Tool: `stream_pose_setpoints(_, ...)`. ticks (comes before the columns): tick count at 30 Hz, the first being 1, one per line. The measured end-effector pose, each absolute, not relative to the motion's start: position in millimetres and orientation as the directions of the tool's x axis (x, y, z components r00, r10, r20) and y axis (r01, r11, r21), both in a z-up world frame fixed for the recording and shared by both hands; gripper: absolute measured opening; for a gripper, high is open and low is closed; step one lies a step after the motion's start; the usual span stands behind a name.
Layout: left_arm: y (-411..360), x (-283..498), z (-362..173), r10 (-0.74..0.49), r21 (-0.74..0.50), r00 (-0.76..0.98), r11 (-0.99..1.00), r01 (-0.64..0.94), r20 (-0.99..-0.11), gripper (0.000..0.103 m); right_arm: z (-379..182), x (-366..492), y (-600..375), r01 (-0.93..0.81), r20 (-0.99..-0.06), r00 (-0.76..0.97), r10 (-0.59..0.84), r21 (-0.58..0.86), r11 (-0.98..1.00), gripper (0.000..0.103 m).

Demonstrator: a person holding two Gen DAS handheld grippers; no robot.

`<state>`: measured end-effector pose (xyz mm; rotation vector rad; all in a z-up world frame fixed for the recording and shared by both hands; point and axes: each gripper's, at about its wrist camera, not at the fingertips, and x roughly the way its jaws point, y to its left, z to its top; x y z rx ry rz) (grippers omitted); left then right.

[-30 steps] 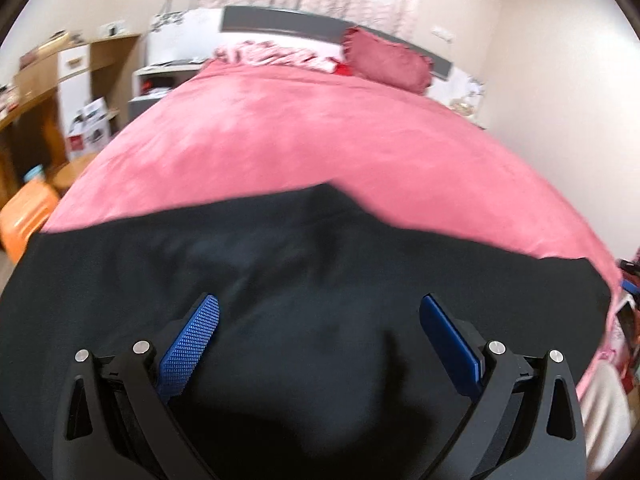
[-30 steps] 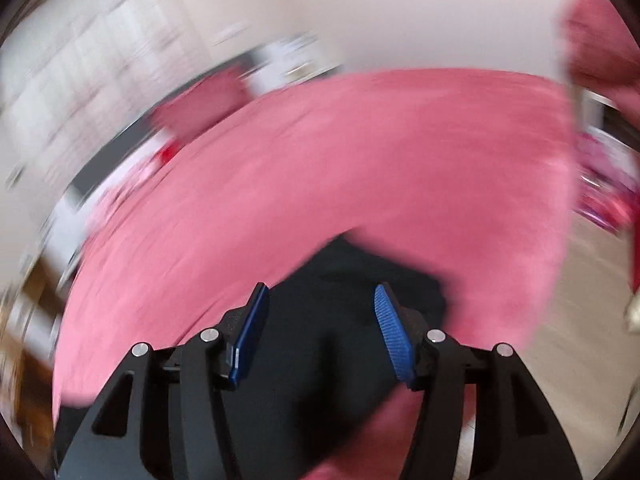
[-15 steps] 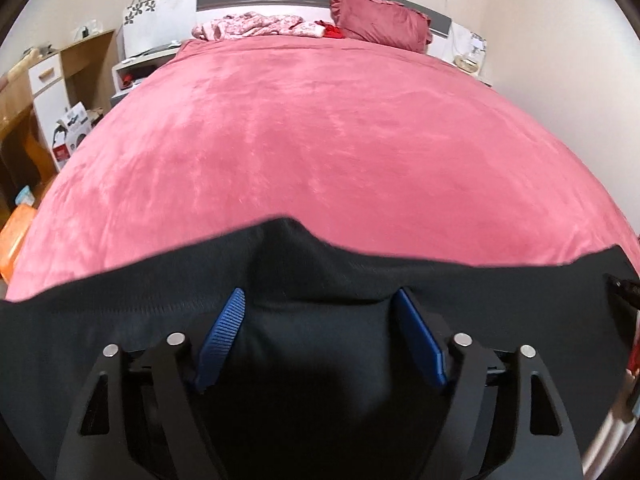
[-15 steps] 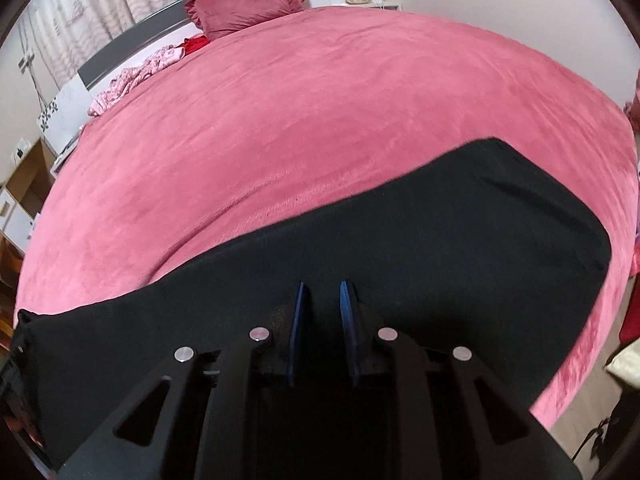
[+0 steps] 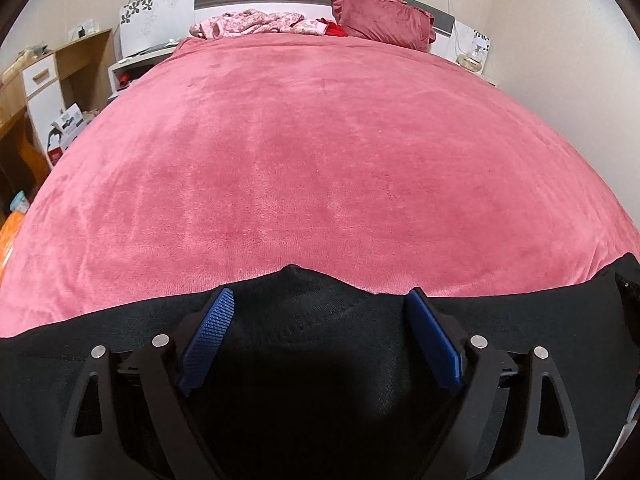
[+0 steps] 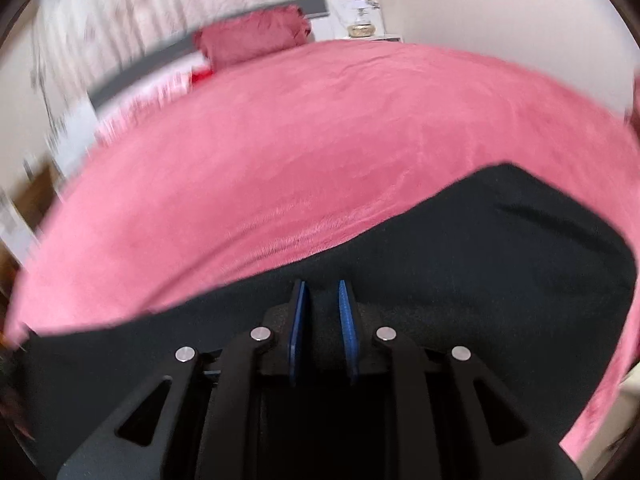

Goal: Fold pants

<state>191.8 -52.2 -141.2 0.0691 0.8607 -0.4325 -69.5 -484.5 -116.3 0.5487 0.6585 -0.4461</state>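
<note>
One pair of black pants point(image 5: 320, 344) lay spread across the near edge of the bed, on its pink blanket point(image 5: 320, 160). A raised hump of the cloth sat between the left gripper point(image 5: 320, 300) jaws, which stood wide and had just been opening; the pads looked clear of the fabric. The right gripper point(image 6: 323, 292) jaws stood nearly together, having just eased a little wider, with a narrow ridge of black cloth pinched between them. The pants' far edge ran in a wavy line; beyond it the blanket lay bare up to one dark red pillow point(image 5: 384, 16) and one heap of pink clothing point(image 5: 260, 24) by the headboard. Two grippers, one garment.
</note>
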Motion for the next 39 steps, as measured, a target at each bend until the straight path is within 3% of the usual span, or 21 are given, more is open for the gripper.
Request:
stream_pose_setpoints(1, -51.5, 188.5, -139.2, -0.339, -0.112, 0.571, 0.912, 0.395, -0.748, 0.087, -113.8, -81.2, -489.4, 0.555, -0.652, 0.730, -0.206, 0.388, 0.736, 0.025)
stream_pose_setpoints(3, -47.8, 175.3, -134.1, -0.325, -0.104, 0.552, 0.914, 0.392, -0.768, 0.093, -105.7, -106.5, -493.9, 0.601, -0.616, 0.740, -0.270, 0.426, 0.677, 0.045)
stream_pose_setpoints(5, -42.3, 153.4, -131.0, -0.312, -0.075, 0.560, 0.911, 0.405, -0.767, 0.093, -102.2, -129.0, -499.8, 0.615, -0.586, 0.756, -0.291, 0.485, 0.622, 0.045)
stream_pose_setpoints(8, -33.2, 126.8, -135.9, -0.283, -0.021, 0.576, 0.908, 0.419, -0.767, 0.094, -116.8, -126.8, -515.4, 0.650, -0.645, 0.722, -0.251, 0.509, 0.564, 0.044)
stream_pose_setpoints(12, -27.9, 110.4, -137.8, -0.260, 0.011, 0.603, 0.913, 0.408, -0.754, 0.094, -115.9, -106.9, -521.3, 0.675, -0.678, 0.676, -0.288, 0.414, 0.610, 0.044)
stream_pose_setpoints(15, -25.0, 107.5, -134.6, -0.253, 0.014, 0.602, 0.915, 0.402, -0.757, 0.094, -105.8, -115.1, -525.5, 0.666, -0.663, 0.694, -0.281, 0.442, 0.601, 0.044)
stream_pose_setpoints(16, -21.2, 107.1, -133.7, -0.254, 0.004, 0.600, 0.919, 0.394, -0.759, 0.094, -102.9, -121.9, -525.0, 0.666, -0.655, 0.700, -0.285, 0.455, 0.591, 0.046)
stream_pose_setpoints(18, -8.3, 107.6, -133.1, -0.243, -0.029, 0.601, 0.939, 0.343, -0.762, 0.094, -93.5, -151.2, -532.9, 0.667, -0.615, 0.724, -0.312, 0.508, 0.545, 0.061)
stream_pose_setpoints(25, 56.9, 95.8, -129.4, -0.328, -0.314, 0.654, 0.939, 0.143, -0.682, 0.094, -97.0, -220.8, -573.2, 0.707, -0.649, 0.698, -0.304, 0.553, 0.442, 0.065)
stream_pose_setpoints(34, 101.5, 98.3, -121.0, -0.233, -0.340, 0.692, 0.940, -0.019, -0.683, 0.096, -126.9, -234.1, -605.5, 0.586, -0.565, 0.809, -0.164, 0.748, 0.312, 0.067)
stream_pose_setpoints(39, 134.4, 92.2, -121.5, -0.165, -0.328, 0.710, 0.940, -0.098, -0.685, 0.096, -132.4, -223.4, -615.9, 0.561, -0.539, 0.827, -0.156, 0.785, 0.263, 0.057)
